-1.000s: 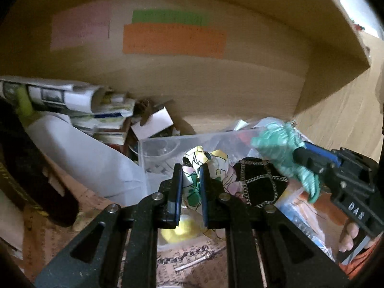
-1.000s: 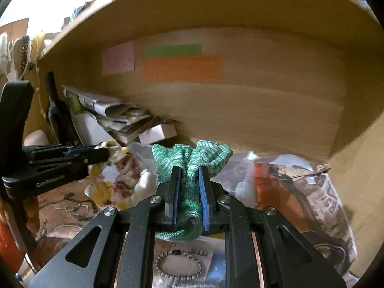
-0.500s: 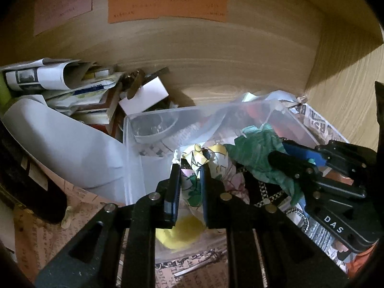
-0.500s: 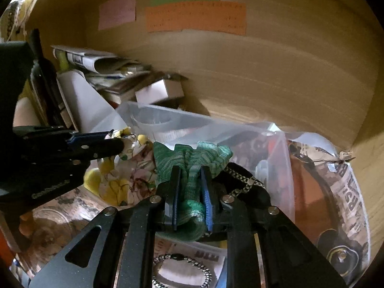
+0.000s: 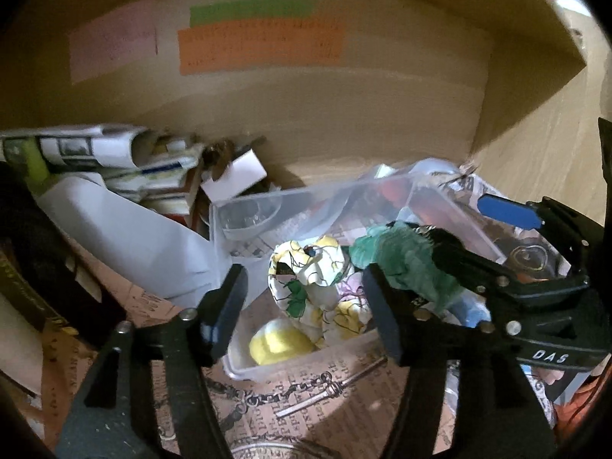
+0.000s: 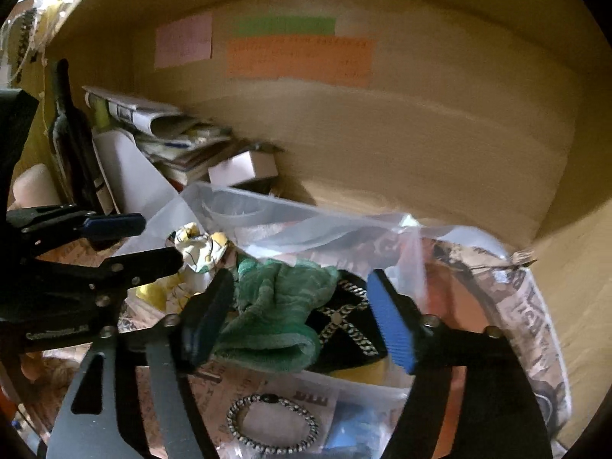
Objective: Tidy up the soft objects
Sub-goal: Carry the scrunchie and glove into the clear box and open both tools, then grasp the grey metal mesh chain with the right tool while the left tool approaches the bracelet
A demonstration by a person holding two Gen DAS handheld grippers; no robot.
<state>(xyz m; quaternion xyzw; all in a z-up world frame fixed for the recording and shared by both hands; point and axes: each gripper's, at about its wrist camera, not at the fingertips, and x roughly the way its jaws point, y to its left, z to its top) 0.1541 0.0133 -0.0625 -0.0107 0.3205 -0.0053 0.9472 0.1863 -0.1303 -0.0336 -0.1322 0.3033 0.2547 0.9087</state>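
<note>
Left wrist view: the left tool [image 5: 304, 300] stands with its jaws spread wide and holds nothing. Between its fingers, toward 12 o'clock, the floral cloth [image 5: 319, 287] sits bunched up inside the clear plastic bin [image 5: 225, 229], with a yellow soft piece [image 5: 279, 346] just below it at the bin's near wall. At 2 o'clock of the floral cloth lies the green knit cloth [image 5: 405, 264], touching it; the right tool [image 5: 485, 237] reaches in from 3 o'clock over that cloth — its blue pad [image 5: 508, 210] well apart from the other black finger. At 9 to 10 o'clock of the bin a stack of papers and rolled newspaper [image 5: 99, 153] leans against the wooden back panel [image 5: 344, 122], where an orange note [image 5: 260, 46] is stuck. A chain [image 5: 290, 394] lies on printed paper in front of the bin.

Right wrist view: the right tool [image 6: 298, 313] is also wide open, gripping nothing. The green knit cloth [image 6: 279, 306] lies loose in the clear plastic bin [image 6: 306, 210] between the fingers, resting partly on a black chain-trimmed item [image 6: 344, 321]. At 10 o'clock the floral cloth [image 6: 201, 246] sits by the tips of the left tool [image 6: 153, 241], whose jaws are parted. A beaded bracelet [image 6: 271, 424] lies at 6 o'clock — outside the bin.
</note>
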